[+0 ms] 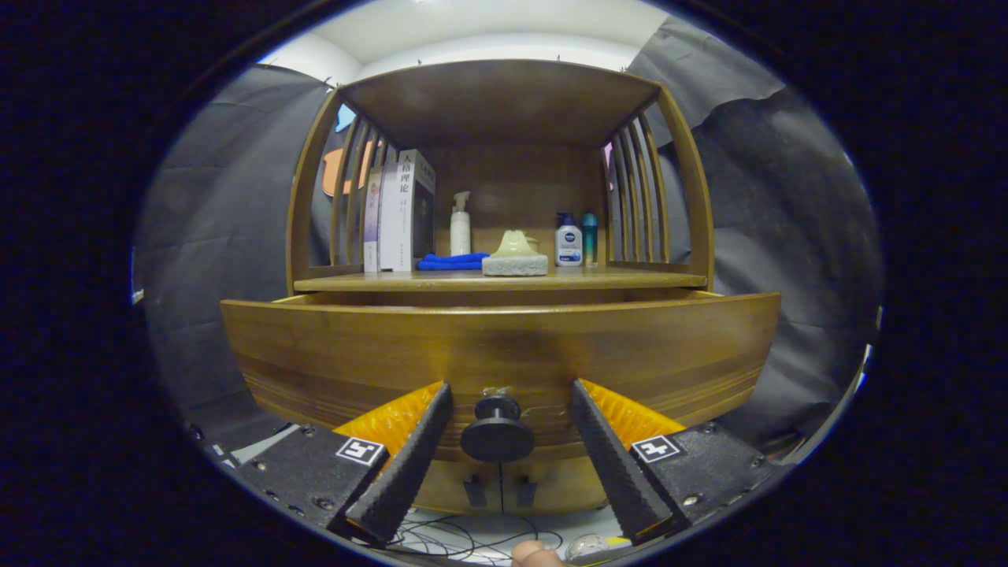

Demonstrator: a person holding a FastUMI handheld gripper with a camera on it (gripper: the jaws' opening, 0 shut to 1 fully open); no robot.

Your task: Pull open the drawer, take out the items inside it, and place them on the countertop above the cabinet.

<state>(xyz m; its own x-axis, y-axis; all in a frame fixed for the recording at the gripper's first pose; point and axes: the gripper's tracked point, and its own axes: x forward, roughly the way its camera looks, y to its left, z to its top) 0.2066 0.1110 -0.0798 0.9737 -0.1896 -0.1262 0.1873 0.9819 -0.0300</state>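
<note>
The wooden drawer (504, 346) stands pulled out below the wooden countertop (504, 279), its front facing the gripper (512, 394). The round black knob (497, 429) sits low on that front, between the two spread fingers, touching neither. On the countertop, from left to right: upright books (398, 213), a folded blue cloth (451, 261) with a white pump bottle (460, 224) behind it, a pale green object on a grey block (515, 256), then a white bottle (568, 240) beside a teal bottle (589, 238). A wooden shelf roof (500, 98) spans above.
</note>
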